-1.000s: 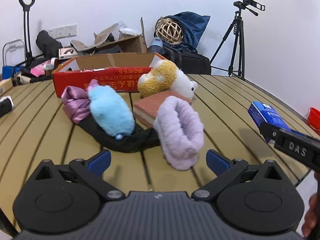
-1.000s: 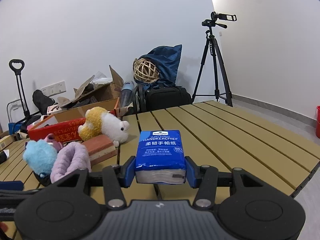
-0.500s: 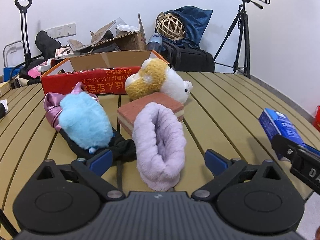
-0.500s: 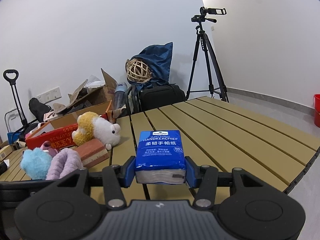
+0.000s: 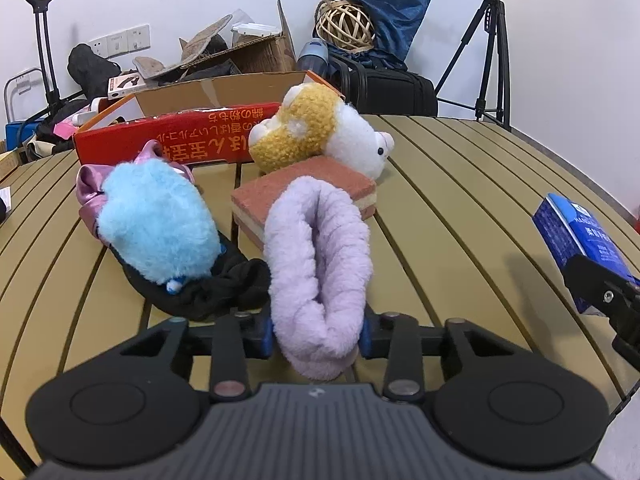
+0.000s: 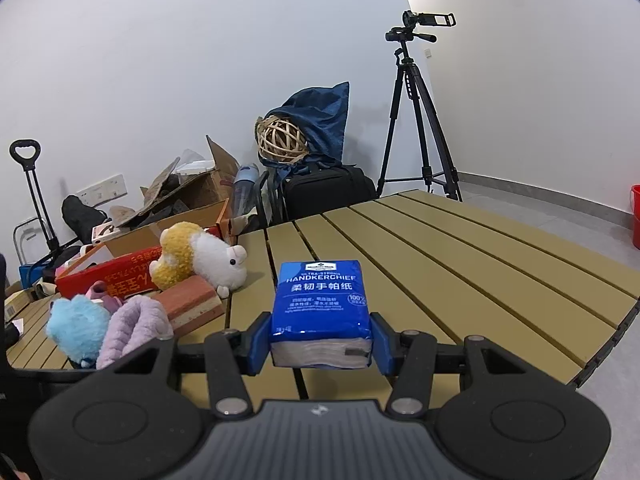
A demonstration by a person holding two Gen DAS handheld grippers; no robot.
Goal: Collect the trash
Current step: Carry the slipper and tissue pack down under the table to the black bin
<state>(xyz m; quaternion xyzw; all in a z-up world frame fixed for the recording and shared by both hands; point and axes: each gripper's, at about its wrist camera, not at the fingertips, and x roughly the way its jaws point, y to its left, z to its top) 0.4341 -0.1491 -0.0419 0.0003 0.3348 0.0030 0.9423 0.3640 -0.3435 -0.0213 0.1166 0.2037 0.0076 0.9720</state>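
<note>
My left gripper point(image 5: 318, 330) is shut on the near end of a fluffy lilac slipper point(image 5: 318, 264) that lies on the slatted table point(image 5: 460, 208). The slipper also shows in the right wrist view point(image 6: 132, 330). My right gripper point(image 6: 320, 344) is shut on a blue handkerchief tissue pack point(image 6: 320, 304) and holds it above the table; the pack shows at the right edge of the left wrist view point(image 5: 580, 240). A light blue plush point(image 5: 154, 220) lies on a black sock point(image 5: 208, 292) left of the slipper.
A pink sponge block point(image 5: 304, 196) and a yellow-and-white plush toy point(image 5: 320, 132) lie behind the slipper. A red cardboard box point(image 5: 180, 136) stands further back. Beyond the table are cardboard clutter, a black bag, a tripod point(image 6: 416, 120) and a red bucket point(image 6: 635, 216).
My left gripper has moved forward to the lilac slipper and closed on its near end. The right gripper keeps hold of the tissue pack and has drifted a little.
</note>
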